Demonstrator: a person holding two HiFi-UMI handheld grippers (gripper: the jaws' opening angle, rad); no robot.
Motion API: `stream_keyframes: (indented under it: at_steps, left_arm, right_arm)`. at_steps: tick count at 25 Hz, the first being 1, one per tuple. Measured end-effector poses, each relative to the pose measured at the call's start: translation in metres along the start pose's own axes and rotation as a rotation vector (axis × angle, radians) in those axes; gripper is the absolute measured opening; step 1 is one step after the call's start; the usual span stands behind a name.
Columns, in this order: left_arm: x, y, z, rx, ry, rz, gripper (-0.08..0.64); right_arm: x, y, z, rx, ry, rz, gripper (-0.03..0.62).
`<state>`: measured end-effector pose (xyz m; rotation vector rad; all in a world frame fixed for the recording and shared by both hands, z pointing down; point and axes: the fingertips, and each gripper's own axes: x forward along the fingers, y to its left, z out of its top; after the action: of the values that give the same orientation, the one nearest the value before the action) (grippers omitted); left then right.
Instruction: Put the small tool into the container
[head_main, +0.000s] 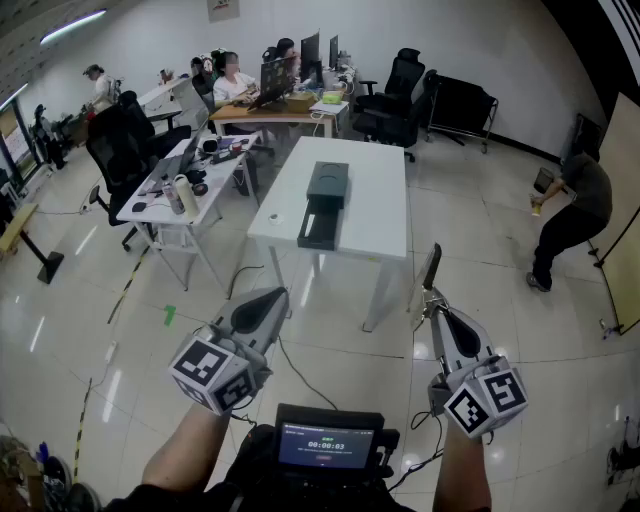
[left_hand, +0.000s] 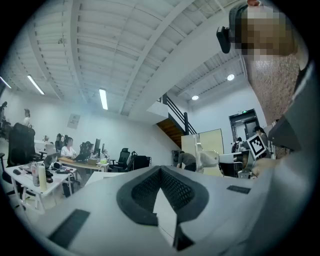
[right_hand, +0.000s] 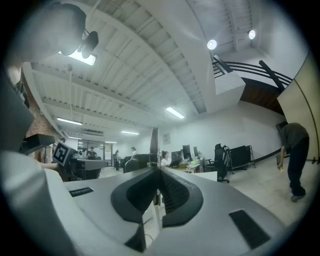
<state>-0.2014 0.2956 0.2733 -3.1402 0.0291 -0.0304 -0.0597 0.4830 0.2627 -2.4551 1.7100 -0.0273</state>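
Out on the open floor, well short of the white table (head_main: 385, 205), I hold both grippers. A dark box-shaped container (head_main: 325, 200) lies on that table with its near part slid open. My right gripper (head_main: 430, 300) is shut on a thin, flat dark tool (head_main: 432, 266) that sticks up past the jaw tips. In the right gripper view the tool (right_hand: 154, 142) rises as a narrow blade above the right gripper (right_hand: 156, 172). My left gripper (head_main: 277, 298) is shut with nothing in it; the left gripper (left_hand: 161, 170) shows its pads meeting at the tip.
A small white object (head_main: 275, 217) lies on the table beside the container. A cluttered desk (head_main: 175, 190) and office chairs (head_main: 120, 150) stand to the left, with seated people at the back. A person (head_main: 570, 215) bends by a board at the right. A cable (head_main: 300, 375) trails over the tiled floor.
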Motion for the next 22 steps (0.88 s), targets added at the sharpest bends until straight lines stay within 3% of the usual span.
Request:
stream_keyframes:
  at_steps: [5,8,15,22]
  left_arm:
    - [0.015,0.012,-0.022,-0.022,0.026,0.007,0.028]
    - [0.037,0.043,-0.028,-0.031,0.027,0.009,0.028]
    - [0.105,0.169,-0.034,-0.077,0.017,0.015,0.027]
    - [0.178,0.307,-0.012,-0.072,-0.012,-0.056,0.026]
  right_arm:
    - [0.019,-0.018,-0.02,0.018,0.002,-0.006,0.017]
    - [0.054,-0.028,-0.026,0.016,0.013,-0.008,0.017]
    - [0.183,-0.036,-0.042,0.018,0.042,-0.037,0.017]
    - [0.336,-0.048,-0.031,0.006,0.063,-0.081,0.017]
